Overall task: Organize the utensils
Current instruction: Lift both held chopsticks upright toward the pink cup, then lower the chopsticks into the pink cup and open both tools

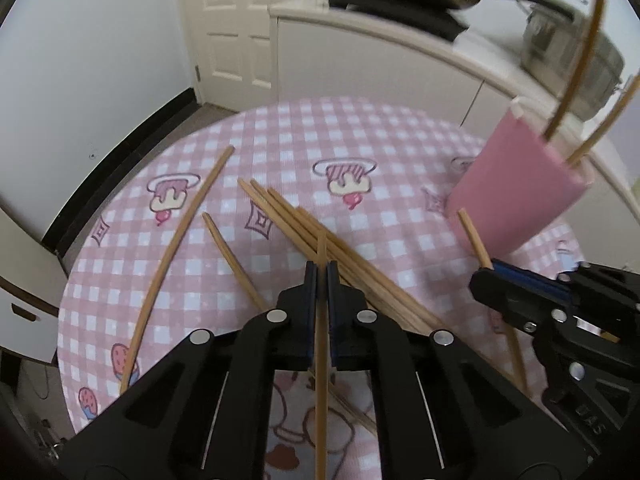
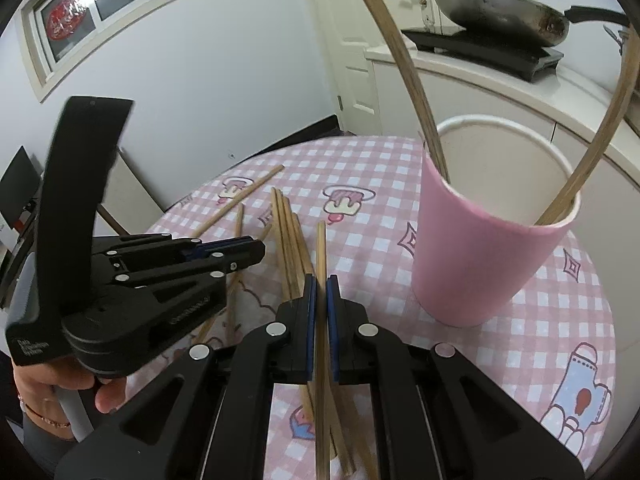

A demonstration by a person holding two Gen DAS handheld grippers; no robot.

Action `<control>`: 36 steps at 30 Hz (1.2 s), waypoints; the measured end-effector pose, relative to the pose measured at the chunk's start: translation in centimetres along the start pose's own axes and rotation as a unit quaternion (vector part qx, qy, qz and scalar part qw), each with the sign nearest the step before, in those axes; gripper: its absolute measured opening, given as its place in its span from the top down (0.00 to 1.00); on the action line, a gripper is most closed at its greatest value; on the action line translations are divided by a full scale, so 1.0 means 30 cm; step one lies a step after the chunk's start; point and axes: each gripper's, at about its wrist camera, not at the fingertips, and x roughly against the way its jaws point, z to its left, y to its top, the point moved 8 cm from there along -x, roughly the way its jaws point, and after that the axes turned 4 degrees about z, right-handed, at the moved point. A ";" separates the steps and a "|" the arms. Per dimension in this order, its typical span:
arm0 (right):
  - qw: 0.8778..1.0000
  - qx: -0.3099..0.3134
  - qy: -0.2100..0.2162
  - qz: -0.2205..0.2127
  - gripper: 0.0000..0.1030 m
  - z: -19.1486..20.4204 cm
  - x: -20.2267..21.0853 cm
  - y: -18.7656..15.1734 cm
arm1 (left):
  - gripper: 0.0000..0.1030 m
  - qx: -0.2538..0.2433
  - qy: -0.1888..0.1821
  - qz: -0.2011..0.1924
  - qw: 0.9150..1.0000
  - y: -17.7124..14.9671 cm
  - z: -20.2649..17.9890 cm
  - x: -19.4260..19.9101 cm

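Note:
My left gripper [image 1: 321,268] is shut on a single wooden chopstick [image 1: 321,360] that runs straight up between its blue pads. My right gripper [image 2: 321,280] is likewise shut on one chopstick [image 2: 321,248], and in the left wrist view this gripper [image 1: 486,276] sits low at the right edge, just in front of the cup. A pink cup [image 2: 480,252] stands upright on the table to the right and holds two chopsticks [image 2: 416,92] leaning on its rim. A pile of loose chopsticks [image 1: 304,224] lies between the grippers. The left gripper [image 2: 256,250] hovers over that pile.
The round table [image 1: 280,128] has a pink checked cloth, with two more stray chopsticks [image 1: 180,248] at its left. Behind it runs a white counter [image 1: 400,48] with a pan [image 2: 500,12] on a black cooker and a steel pot [image 1: 568,52]. A hand [image 2: 108,392] holds the left gripper's handle.

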 end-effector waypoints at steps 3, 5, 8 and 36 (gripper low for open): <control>1.000 0.008 0.005 -0.015 0.96 0.025 0.057 0.012 | 0.95 -0.003 -0.010 -0.025 1.000 0.009 -0.009 0.090; 0.999 0.014 0.009 -0.028 0.96 0.047 0.105 0.026 | 0.95 -0.006 -0.017 -0.047 0.999 0.021 -0.020 0.164; 0.999 0.023 0.012 -0.047 0.96 0.071 0.174 0.044 | 0.95 -0.012 -0.029 -0.078 0.997 0.036 -0.048 0.270; 0.973 0.080 -0.080 -0.201 0.96 0.038 0.717 0.249 | 0.95 -0.065 -0.066 -0.296 0.951 0.215 -0.385 0.880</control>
